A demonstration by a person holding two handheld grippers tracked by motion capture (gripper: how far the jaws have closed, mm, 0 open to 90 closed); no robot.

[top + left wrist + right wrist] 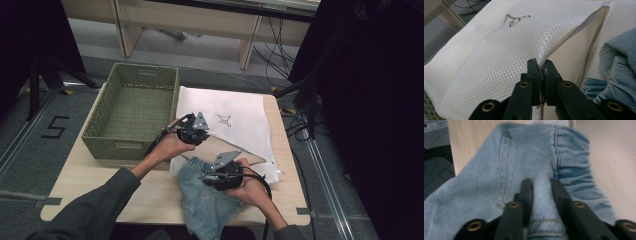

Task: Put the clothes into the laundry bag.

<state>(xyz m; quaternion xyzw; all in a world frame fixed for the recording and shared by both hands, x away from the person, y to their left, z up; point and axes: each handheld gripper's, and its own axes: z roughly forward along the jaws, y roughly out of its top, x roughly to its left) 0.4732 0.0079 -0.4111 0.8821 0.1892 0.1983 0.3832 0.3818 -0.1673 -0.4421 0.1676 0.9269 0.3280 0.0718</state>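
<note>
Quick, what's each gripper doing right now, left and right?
Left gripper: closed on the zipper edge of the white mesh laundry bag.
Right gripper: closed on a fold of the denim jeans.

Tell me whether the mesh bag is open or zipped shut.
Open. The left gripper pinches the mesh bag at its zipper edge and lifts the upper layer, showing the gap and inside; the jeans lie at its mouth.

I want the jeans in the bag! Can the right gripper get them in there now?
Probably yes: the left gripper holds the mesh bag open, and the right gripper already pinches the jeans beside the opening.
</note>
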